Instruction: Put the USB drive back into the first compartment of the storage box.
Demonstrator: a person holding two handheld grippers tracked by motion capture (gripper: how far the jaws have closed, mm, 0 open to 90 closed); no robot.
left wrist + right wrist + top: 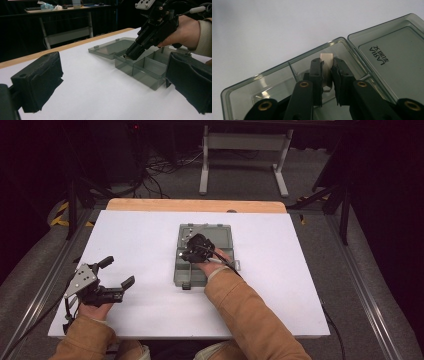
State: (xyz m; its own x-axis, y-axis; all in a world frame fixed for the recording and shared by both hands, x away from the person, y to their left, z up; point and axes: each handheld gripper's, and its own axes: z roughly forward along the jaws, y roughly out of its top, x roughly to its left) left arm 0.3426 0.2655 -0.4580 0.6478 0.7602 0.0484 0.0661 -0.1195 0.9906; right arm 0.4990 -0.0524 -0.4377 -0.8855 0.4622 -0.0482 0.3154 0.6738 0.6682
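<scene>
A smoky clear plastic compartment box point(182, 272) lies open at the middle of the white table, its lid point(222, 232) folded flat behind it. My right gripper point(192, 251) points down into a far compartment. In the right gripper view its jaws point(327, 65) are shut on a small flat silver metal piece point(326, 58) that stands upright just inside the box's rim point(274, 67). My left gripper point(119, 271) rests near the table's front left, open with nothing between its fingers. The left gripper view looks across the table at the box point(147, 75) and the right gripper point(130, 55).
The white tabletop point(280, 285) has bare room on both sides of the box. A wooden edge point(195, 205) runs along the far side. Beyond it on the dark floor are cables and a white metal frame point(245, 150).
</scene>
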